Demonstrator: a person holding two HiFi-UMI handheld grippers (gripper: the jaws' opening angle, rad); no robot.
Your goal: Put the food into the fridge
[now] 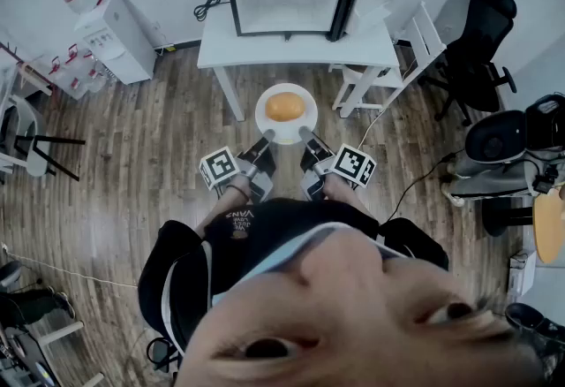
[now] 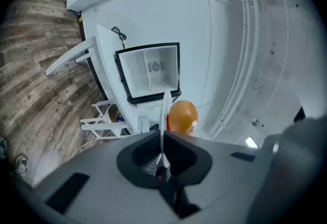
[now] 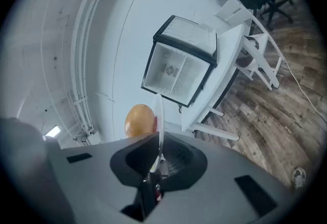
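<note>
Where jaws clamp plate (image 1: pixel 262 107), food (image 1: pixel 284 106) sits beyond.

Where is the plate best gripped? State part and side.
Grip the plate by its thin near rim, one claw from each side, as the left claw and right claw do. The flat lip fits shut jaws; two holds keep the round orange food level.

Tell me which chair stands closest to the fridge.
The white chair, right beside the table; the black office chair sits farther right.
</note>
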